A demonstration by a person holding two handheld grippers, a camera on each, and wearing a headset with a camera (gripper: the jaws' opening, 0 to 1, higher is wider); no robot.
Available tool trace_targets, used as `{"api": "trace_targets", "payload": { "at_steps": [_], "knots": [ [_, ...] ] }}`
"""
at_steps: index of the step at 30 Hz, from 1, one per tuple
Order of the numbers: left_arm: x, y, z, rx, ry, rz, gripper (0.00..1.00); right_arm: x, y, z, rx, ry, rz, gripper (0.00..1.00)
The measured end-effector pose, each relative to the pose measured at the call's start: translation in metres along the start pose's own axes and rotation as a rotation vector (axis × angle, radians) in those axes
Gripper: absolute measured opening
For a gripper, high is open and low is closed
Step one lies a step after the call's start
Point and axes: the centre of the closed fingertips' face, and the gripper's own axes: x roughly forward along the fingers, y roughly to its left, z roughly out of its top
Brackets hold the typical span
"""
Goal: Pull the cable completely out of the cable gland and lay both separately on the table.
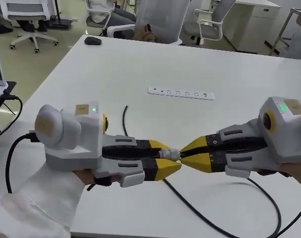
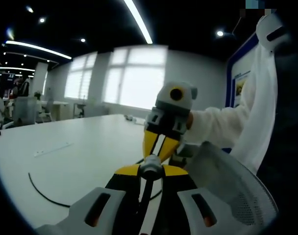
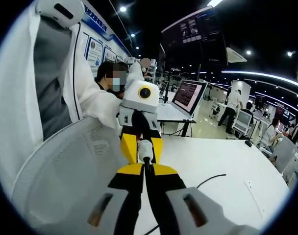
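Over the white table (image 1: 140, 69) my two grippers meet tip to tip. A small grey-white cable gland (image 1: 169, 154) sits between the yellow jaws of my left gripper (image 1: 174, 157), which is shut on it. My right gripper (image 1: 185, 154) faces it, shut on the black cable (image 3: 147, 167) just where it leaves the gland (image 3: 145, 146). In the left gripper view the gland (image 2: 152, 167) rests at my own tips, with the right gripper's yellow tips pressed close behind it. The rest of the cable (image 1: 200, 214) trails over the table beneath the grippers, and one end (image 1: 125, 118) curves away behind the left gripper.
A white power strip (image 1: 180, 93) lies further back on the table, and a dark mouse (image 1: 92, 41) sits at the far edge. Office chairs (image 1: 26, 15) stand beyond it. A thick black cord (image 1: 12, 153) loops off the table's left edge.
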Motion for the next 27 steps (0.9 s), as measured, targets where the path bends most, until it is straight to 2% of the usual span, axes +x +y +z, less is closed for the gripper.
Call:
{"api": "trace_targets", "payload": {
  "at_steps": [4,21,27],
  "knots": [
    [-0.001,0.002,0.002,-0.004,-0.009,0.011,0.17,-0.006,-0.003,-0.002,0.003,-0.005,-0.016,0.04],
    [-0.004,0.005,0.006,-0.005,-0.026,0.027,0.17,-0.041,-0.009,-0.023,0.039,0.036,-0.088,0.04],
    [-0.005,0.008,0.007,-0.011,-0.032,0.040,0.17,-0.048,-0.012,-0.029,0.059,0.041,-0.109,0.04]
  ]
}}
